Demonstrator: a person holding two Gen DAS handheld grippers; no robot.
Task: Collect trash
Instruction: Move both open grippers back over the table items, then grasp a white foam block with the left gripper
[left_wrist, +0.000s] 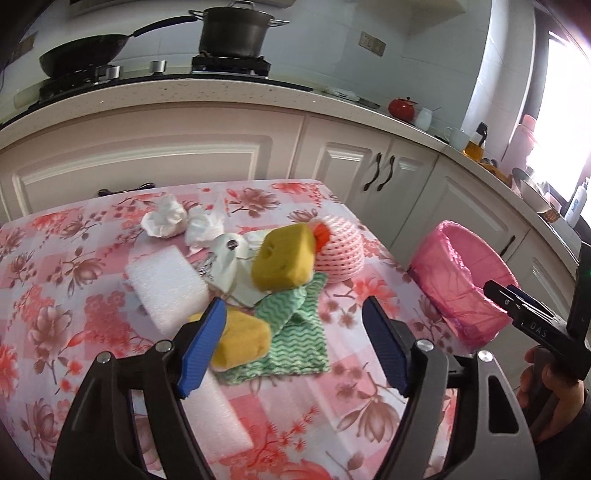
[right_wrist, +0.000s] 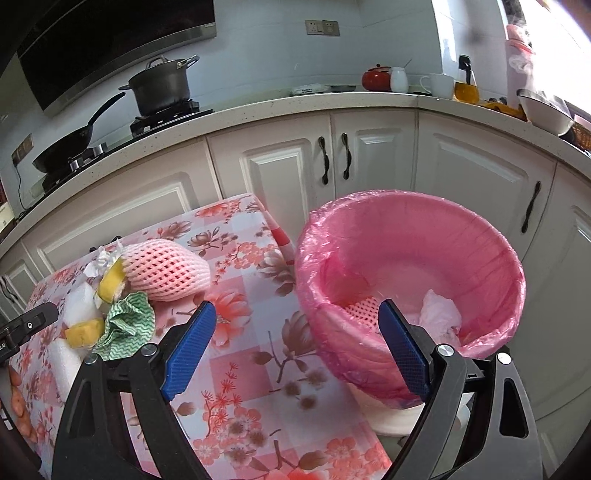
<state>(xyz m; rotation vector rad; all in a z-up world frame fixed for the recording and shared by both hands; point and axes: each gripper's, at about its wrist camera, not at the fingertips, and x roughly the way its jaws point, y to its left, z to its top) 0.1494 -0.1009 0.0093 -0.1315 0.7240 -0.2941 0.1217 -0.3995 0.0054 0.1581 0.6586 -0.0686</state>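
Right wrist view: the bench (right_wrist: 258, 332) ends beside the pink-lined bin (right_wrist: 406, 258), already holding scraps. The trash pile, foam net (left_wrist: 341, 251), green cloth (left_wrist: 299, 339), yellow sponges (left_wrist: 284, 262), sits mid-bench. Both grippers, left (left_wrist: 295, 343) and right (right_wrist: 295, 350), have jaws wide apart, empty. A loose grab may topple the stacked sponge or snag cloth.
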